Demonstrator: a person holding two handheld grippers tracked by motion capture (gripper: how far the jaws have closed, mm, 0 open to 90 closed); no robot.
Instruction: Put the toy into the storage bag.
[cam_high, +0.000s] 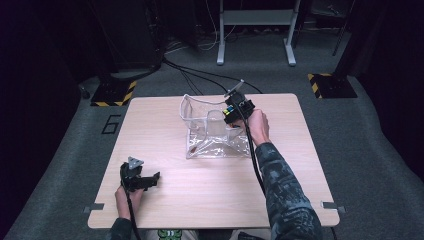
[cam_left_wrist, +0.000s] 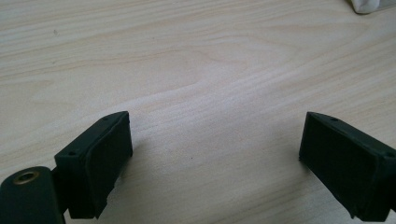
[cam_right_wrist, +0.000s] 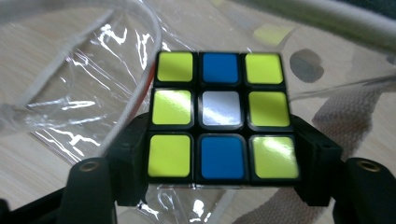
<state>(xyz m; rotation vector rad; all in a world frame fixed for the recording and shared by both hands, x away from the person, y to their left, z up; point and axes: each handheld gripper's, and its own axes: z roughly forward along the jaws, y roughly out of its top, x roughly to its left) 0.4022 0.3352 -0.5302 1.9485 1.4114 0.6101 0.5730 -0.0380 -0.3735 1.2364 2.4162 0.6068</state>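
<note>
A Rubik's cube (cam_right_wrist: 219, 116) shows a face of yellow, blue and one white sticker. My right gripper (cam_right_wrist: 219, 128) is shut on it, one jaw against each side. In the high view the cube (cam_high: 228, 112) and right gripper (cam_high: 229, 114) sit at the upper right mouth of a clear plastic bag (cam_high: 210, 135) that stands open in the middle of the table. The bag's film (cam_right_wrist: 84, 102) and its white corded rim (cam_right_wrist: 135, 93) lie behind the cube. My left gripper (cam_high: 152, 180) rests at the front left, its jaws open wide over bare wood (cam_left_wrist: 212, 135).
The light wooden table (cam_high: 200, 200) has free room in front and to the left of the bag. A small reddish thing (cam_high: 191, 148) lies inside the bag's lower left corner. Striped floor bases (cam_high: 116, 93) and cables lie beyond the far edge.
</note>
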